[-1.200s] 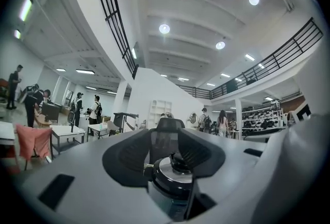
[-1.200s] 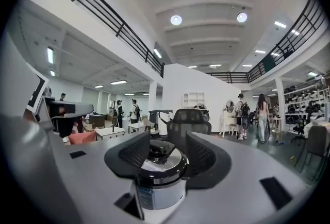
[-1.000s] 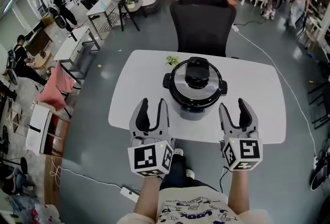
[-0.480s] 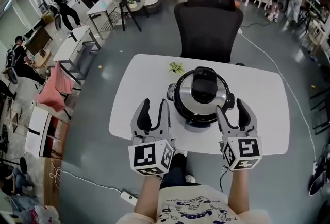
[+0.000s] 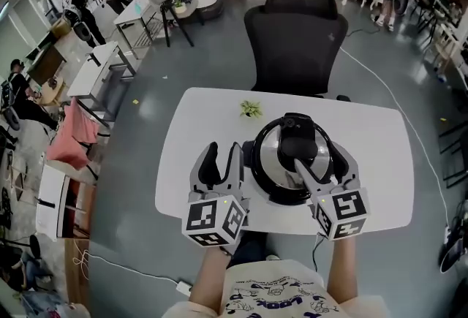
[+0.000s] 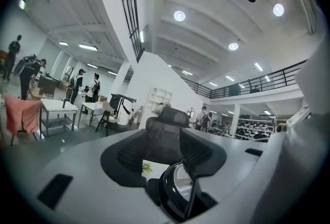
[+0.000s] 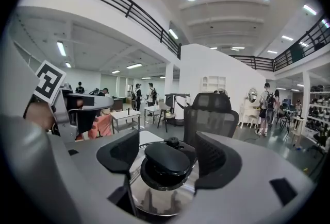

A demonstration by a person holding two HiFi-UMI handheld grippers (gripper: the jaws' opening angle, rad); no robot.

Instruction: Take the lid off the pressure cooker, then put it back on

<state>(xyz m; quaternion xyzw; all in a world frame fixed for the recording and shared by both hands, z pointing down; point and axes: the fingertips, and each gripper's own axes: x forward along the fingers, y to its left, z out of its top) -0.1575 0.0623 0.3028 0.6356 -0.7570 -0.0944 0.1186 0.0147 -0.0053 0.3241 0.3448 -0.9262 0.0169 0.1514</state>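
Note:
The pressure cooker point(image 5: 289, 185) stands mid-table, its steel lid point(image 5: 272, 156) on, with a black top handle point(image 5: 296, 148). My right gripper point(image 5: 326, 169) is open at the cooker's right front, its left finger lying over the lid. In the right gripper view the lid's handle point(image 7: 167, 158) sits in line between the spread jaws of the right gripper point(image 7: 169, 152), pads apart from it; these jaws have just been opening. My left gripper point(image 5: 221, 160) is open beside the cooker's left side. The left gripper point(image 6: 166, 158) frames the cooker point(image 6: 178, 194) low in its gap, nothing gripped.
A small green sprig point(image 5: 250, 109) lies on the white table point(image 5: 194, 134) behind the cooker. A black office chair point(image 5: 292, 31) stands at the table's far edge. Desks and people are far off at the left and back.
Both grippers have moved forward onto the cooker: the right one from the table's front edge to over the lid, the left one up beside it. The right jaws stand wider.

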